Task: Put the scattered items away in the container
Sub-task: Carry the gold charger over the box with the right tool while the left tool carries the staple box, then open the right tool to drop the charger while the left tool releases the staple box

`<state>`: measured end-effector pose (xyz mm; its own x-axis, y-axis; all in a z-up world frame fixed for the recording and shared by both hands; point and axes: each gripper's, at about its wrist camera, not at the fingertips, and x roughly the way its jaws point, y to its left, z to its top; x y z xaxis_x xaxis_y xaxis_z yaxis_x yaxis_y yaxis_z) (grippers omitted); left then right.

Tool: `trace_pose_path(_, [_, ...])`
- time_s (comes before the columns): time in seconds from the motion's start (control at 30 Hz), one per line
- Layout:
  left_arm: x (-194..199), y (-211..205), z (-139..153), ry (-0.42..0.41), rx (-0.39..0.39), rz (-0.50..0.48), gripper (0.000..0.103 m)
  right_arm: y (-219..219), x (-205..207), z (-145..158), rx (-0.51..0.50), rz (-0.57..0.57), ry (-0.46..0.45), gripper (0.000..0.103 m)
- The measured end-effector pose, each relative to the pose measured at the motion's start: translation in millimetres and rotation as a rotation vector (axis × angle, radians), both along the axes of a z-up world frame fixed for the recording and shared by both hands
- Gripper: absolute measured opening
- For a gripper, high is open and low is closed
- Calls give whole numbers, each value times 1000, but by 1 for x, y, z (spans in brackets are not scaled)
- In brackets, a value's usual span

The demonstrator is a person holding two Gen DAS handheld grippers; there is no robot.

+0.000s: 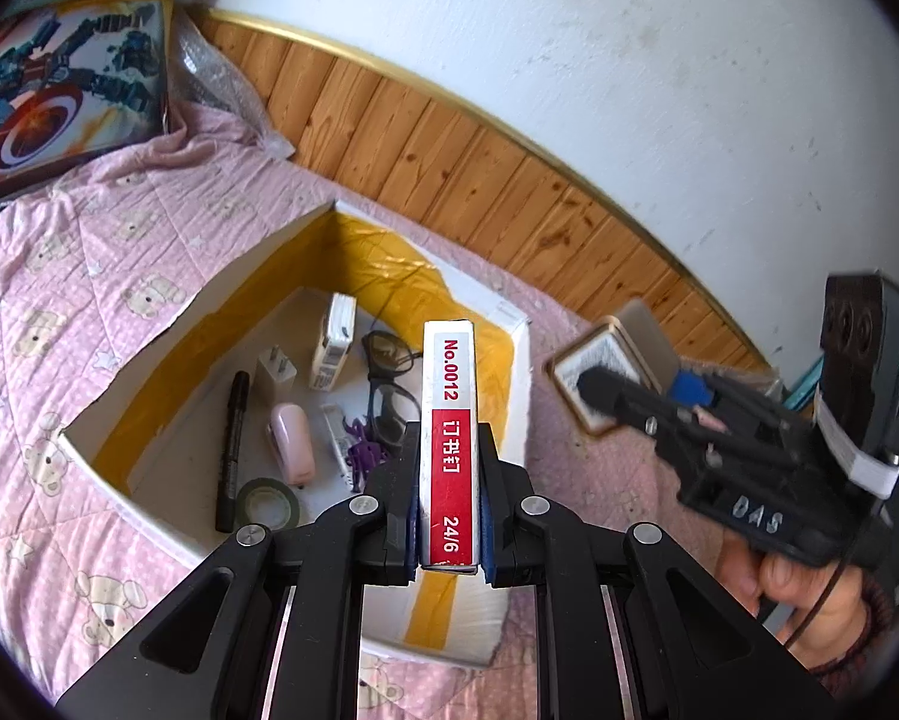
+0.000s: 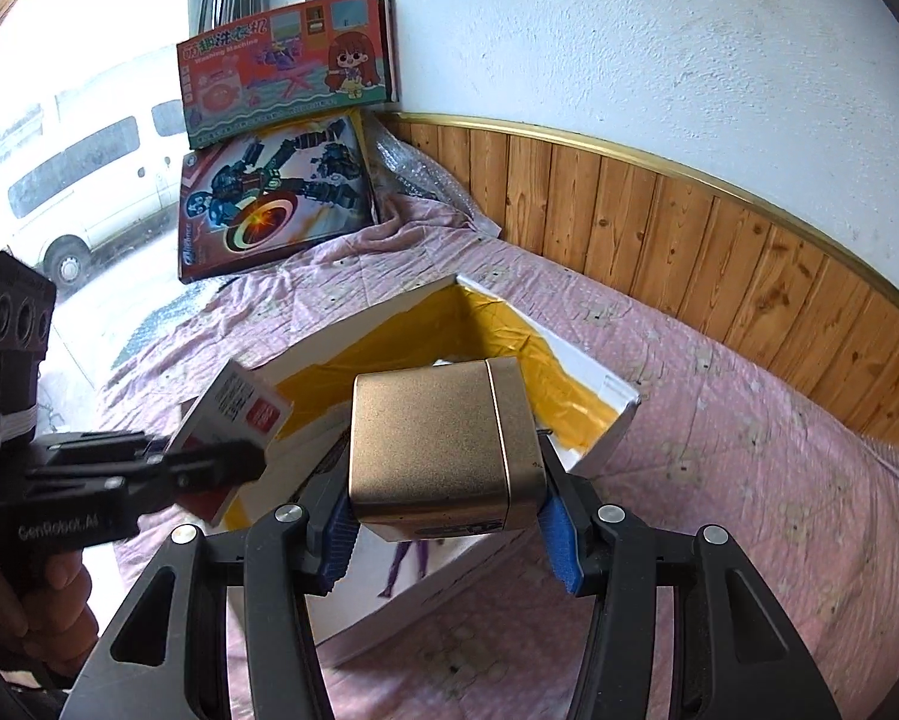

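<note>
Satin metallic gold box (image 2: 443, 450), quilted cotton bedspread (image 1: 89, 252), varnished wood panelling (image 2: 629, 204)

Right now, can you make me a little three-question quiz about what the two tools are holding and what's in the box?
1. True or false: the left tool grips a red and white staple box.
2. What does the right tool hold? A) the gold box B) a cup C) a spoon
3. Fill in: the black marker lies inside the white ____.

Key: 1 true; 2 A; 3 container.
</note>
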<state>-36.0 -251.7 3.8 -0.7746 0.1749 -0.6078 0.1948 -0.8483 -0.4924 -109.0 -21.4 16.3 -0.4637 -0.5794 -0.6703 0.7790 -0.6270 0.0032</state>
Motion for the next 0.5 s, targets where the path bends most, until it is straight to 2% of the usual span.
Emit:
trace_pose_path(0.2, [-19,1,-15,-77,-1,-18,15,-18,-33,-12,60,9,4,53])
trace_pose_path(0.5, [-40,-1,-44,-217,4,-36,15,-46,-73,-47,200,42,16,53])
